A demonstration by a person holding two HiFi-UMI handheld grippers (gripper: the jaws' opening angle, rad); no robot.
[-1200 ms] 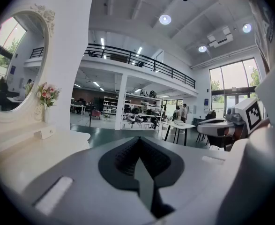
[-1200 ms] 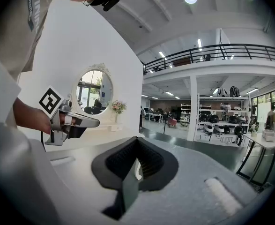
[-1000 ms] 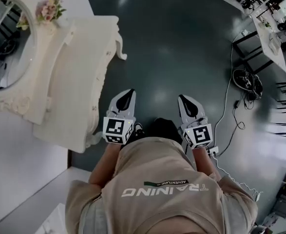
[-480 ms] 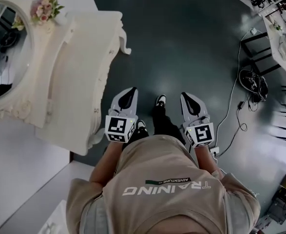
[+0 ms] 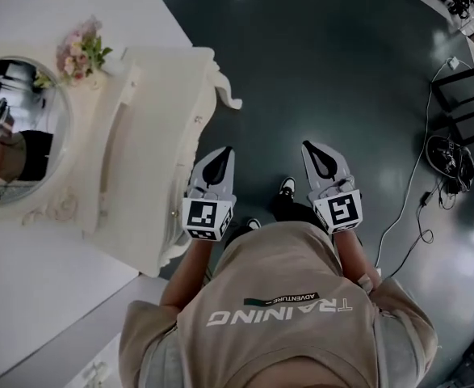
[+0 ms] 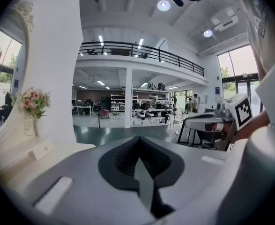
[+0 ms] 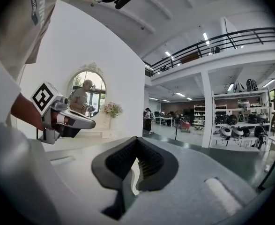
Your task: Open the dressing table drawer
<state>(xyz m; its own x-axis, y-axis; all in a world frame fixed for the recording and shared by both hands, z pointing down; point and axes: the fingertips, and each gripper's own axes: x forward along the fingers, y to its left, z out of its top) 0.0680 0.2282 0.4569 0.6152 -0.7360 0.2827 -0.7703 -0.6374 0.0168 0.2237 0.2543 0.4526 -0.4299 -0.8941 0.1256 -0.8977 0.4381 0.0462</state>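
Dark glossy floor (image 5: 325, 63) of a big open hall, with a railed gallery (image 6: 142, 50) and shelving (image 7: 240, 121) far ahead of both grippers. Left gripper (image 5: 224, 157) held out about level, jaws pressed together, nothing between them. Right gripper (image 5: 310, 153) alongside, well apart from the left, likewise closed to the tips and empty.

Just left of the left gripper, white counter (image 5: 152, 95) against a white wall, its carved front edge near the gripper. Drawer (image 5: 195, 140) in that front face, beside and slightly ahead of the left gripper, seen almost edge-on from above, so apparently closed flush. Farther left of that gripper, at the counter's back, round mirror (image 5: 18, 132) and pink flowers (image 5: 79, 51).

Well off to the right of the right gripper, black cables (image 5: 450, 156) on the floor. Between the two grippers and lower down, a shoe (image 5: 287, 186); behind them, the person's beige shirt (image 5: 277, 297).
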